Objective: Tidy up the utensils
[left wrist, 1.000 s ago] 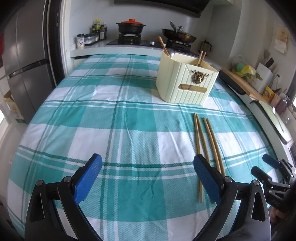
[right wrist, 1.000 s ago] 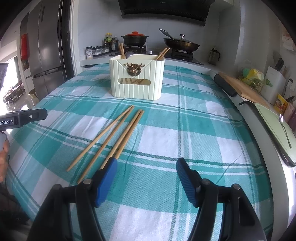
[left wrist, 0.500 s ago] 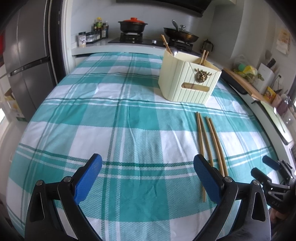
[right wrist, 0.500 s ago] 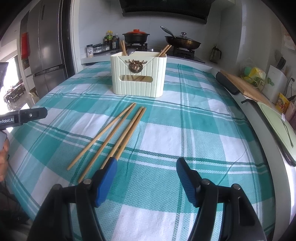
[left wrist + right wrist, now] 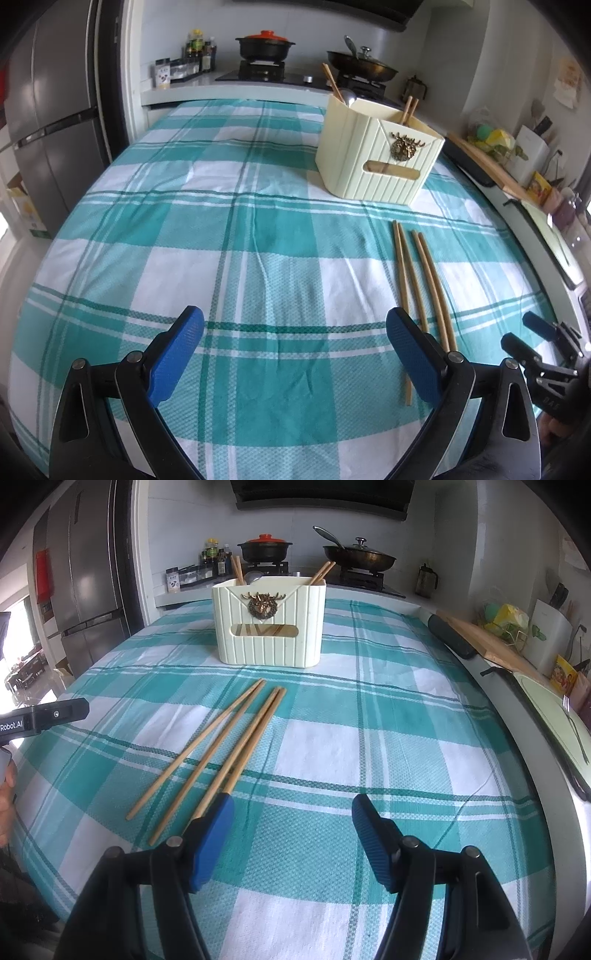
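four long thin wooden chopsticks [image 5: 221, 746] lie loose on the checked tablecloth [image 5: 351, 746], in front of the cream holder [image 5: 269, 624]. left gripper [image 5: 295, 328] and right gripper [image 5: 291, 816] both gape wide, holding nothing.

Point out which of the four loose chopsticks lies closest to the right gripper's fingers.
The rightmost chopstick of the four in the right wrist view: its near end runs in behind the right gripper's left blue pad, while the leftmost one ends farthest off.
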A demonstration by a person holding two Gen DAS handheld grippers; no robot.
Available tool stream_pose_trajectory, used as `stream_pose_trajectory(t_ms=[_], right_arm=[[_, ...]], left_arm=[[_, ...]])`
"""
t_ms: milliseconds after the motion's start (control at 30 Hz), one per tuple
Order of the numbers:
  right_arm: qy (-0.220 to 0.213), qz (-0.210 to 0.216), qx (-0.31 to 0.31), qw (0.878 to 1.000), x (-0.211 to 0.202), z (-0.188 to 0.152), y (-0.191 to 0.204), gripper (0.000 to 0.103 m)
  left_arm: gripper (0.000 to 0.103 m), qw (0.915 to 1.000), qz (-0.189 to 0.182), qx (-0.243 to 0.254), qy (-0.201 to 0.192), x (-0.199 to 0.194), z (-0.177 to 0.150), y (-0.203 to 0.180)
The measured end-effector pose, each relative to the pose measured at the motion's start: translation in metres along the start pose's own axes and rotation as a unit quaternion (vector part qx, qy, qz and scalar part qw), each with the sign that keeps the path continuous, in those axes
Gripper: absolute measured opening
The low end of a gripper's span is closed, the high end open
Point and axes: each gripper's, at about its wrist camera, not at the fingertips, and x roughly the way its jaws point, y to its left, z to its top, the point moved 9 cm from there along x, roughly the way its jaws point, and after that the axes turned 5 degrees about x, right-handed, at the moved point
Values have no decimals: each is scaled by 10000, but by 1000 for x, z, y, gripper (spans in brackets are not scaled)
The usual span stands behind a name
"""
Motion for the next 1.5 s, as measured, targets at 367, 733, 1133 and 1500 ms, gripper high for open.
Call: stream_pose_trajectory(t_ms=[367,733,1133,1500], right_arm=[[23,-85,628,9980,4,-1,-32,68],[62,-45,650,9979,9,3,-31,68],[512,797,692,9931,65,34,5,30],[1022,631,498,9915,96,32,16,12]], left_arm=[[99,9968,-631,418,273,50,23,-53],[99,9887,-317,1359,549,106,28,-88],[94,9872,177,1517,465,115,25,-72],[88,9902,370,1280,418,105,16,-54]])
